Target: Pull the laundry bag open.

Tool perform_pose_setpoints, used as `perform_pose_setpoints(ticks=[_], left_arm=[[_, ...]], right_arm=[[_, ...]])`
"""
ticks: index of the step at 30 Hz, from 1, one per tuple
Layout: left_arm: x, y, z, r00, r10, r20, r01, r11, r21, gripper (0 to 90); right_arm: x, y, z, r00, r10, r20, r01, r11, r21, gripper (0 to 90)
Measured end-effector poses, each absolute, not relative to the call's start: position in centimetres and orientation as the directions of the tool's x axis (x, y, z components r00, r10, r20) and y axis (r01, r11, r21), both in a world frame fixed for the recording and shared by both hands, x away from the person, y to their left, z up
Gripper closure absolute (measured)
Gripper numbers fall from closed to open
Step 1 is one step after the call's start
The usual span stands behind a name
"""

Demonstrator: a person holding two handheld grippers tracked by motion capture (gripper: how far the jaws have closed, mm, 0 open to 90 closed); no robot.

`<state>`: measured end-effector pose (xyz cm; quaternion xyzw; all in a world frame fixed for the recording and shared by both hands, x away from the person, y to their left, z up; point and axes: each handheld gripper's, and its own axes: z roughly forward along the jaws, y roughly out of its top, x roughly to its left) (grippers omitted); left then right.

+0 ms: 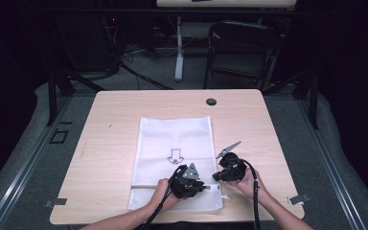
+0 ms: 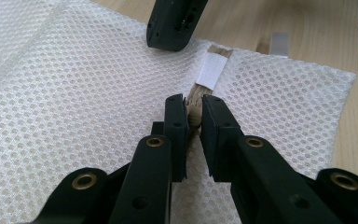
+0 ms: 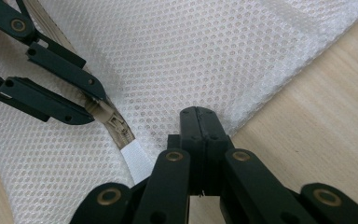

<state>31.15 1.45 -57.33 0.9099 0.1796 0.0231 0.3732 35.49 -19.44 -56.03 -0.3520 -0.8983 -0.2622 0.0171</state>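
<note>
While the white mesh laundry bag [image 1: 175, 160] lies flat in the lower middle of the high view, its zippered end nearest the person, all the action sits at that near-right corner. See the beige zipper [image 3: 114, 127] running to a white fabric tab [image 2: 211, 69] at the seam's end. The left gripper [image 2: 194, 109] has its jaws nearly together, nipping the zipper's end between the pads, by the look of it right at the slider. The right gripper [image 3: 199, 122] is clamped fully closed on the mesh edge just beside the tab, pinning the corner.

Now, how to play this well? I'd judge the right should hold firm as the anchor, keeping the fabric taut, while the left draws along the line of the teeth, low and level, no lifting, no twisting. Pull off-axis and the mesh bunches or the slider slips free.

Around it, a pale wood table [image 1: 110, 143] with a dark round grommet [image 1: 211, 101] near its far edge, and small metal clips [image 1: 299, 198] at the lower corners of the frame. Beyond, a dim room: a black folding chair [image 1: 239, 50], a white desk leg [image 1: 179, 48], cables on grey carpet.
</note>
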Motion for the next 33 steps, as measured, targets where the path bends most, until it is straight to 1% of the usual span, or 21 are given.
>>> perform_pose_setpoints(ticks=[2,3,6,8,9,11,13,14,15,18,20,21,22,25,26,28,29,33], left_arm=[[31.2,1.4,-57.2,0.935,0.344,-0.082,0.305,-0.666,0.681,80.1],[31.3,1.4,-57.2,0.938,0.334,-0.092,0.304,-0.663,0.685,79.8],[31.4,1.1,-57.2,0.942,0.321,-0.103,0.302,-0.668,0.68,72.9],[31.4,0.8,-57.3,0.946,0.311,-0.093,0.291,-0.684,0.669,72.3],[31.4,0.7,-57.3,0.943,0.321,-0.083,0.293,-0.688,0.664,72.9],[31.6,0.6,-57.4,0.942,0.323,-0.091,0.3,-0.69,0.659,76.1],[31.8,0.6,-57.4,0.942,0.319,-0.104,0.305,-0.685,0.661,80.4],[31.9,0.6,-57.5,0.943,0.312,-0.117,0.308,-0.681,0.664,81.2],[31.9,0.6,-57.5,0.942,0.315,-0.117,0.31,-0.68,0.665,81.5],[32.1,0.8,-57.7,0.936,0.314,-0.157,0.333,-0.655,0.678,81.8],[32.1,0.7,-57.7,0.934,0.321,-0.157,0.337,-0.648,0.682,81.9],[32.1,0.7,-57.7,0.933,0.328,-0.149,0.338,-0.651,0.68,81.9],[32.1,0.7,-57.8,0.933,0.325,-0.155,0.339,-0.647,0.683,81.9],[32.1,0.7,-57.8,0.931,0.331,-0.151,0.341,-0.646,0.683,81.9],[32.1,0.6,-57.8,0.932,0.331,-0.149,0.339,-0.647,0.683,81.9],[32.0,0.6,-57.7,0.931,0.335,-0.145,0.34,-0.648,0.681,82.0],[32.0,0.6,-57.7,0.932,0.334,-0.141,0.336,-0.652,0.68,82.0],[32.0,0.5,-57.6,0.934,0.331,-0.136,0.332,-0.661,0.672,82.2]], right_arm=[[35.5,-19.5,-56.0,-0.753,0.623,0.21,0.64,0.62,0.455,90.0],[35.5,-19.5,-56.0,-0.751,0.624,0.214,0.642,0.615,0.458,90.0],[35.5,-19.5,-56.0,-0.748,0.627,0.217,0.646,0.614,0.454,90.0],[35.5,-19.5,-56.0,-0.747,0.626,0.222,0.647,0.611,0.456,90.0],[35.5,-19.5,-56.1,-0.745,0.629,0.223,0.649,0.606,0.46,90.0],[35.5,-19.5,-56.1,-0.744,0.63,0.225,0.65,0.604,0.46,90.0],[35.5,-19.5,-56.1,-0.744,0.63,0.223,0.65,0.606,0.459,90.0],[35.4,-19.4,-56.2,-0.734,0.637,0.237,0.66,0.586,0.47,90.0],[35.4,-19.4,-56.2,-0.732,0.636,0.244,0.662,0.58,0.474,90.0],[35.5,-19.5,-56.1,-0.73,0.635,0.253,0.668,0.586,0.459,90.0],[35.5,-19.7,-55.8,-0.748,0.627,0.218,0.646,0.612,0.456,90.0],[35.3,-19.7,-55.6,-0.747,0.628,0.218,0.646,0.61,0.459,90.0],[35.2,-19.6,-55.4,-0.747,0.619,0.243,0.651,0.608,0.455,90.0],[34.3,-19.1,-54.9,-0.772,0.598,0.217,0.626,0.652,0.429,90.0],[34.0,-18.8,-54.9,-0.761,0.605,0.234,0.639,0.637,0.431,90.0],[33.8,-18.4,-55.2,-0.771,0.604,0.202,0.628,0.67,0.396,90.0],[33.7,-18.3,-55.4,-0.769,0.6,0.219,0.633,0.669,0.39,90.0],[33.9,-18.3,-55.5,-0.772,0.597,0.217,0.629,0.671,0.391,90.0]])
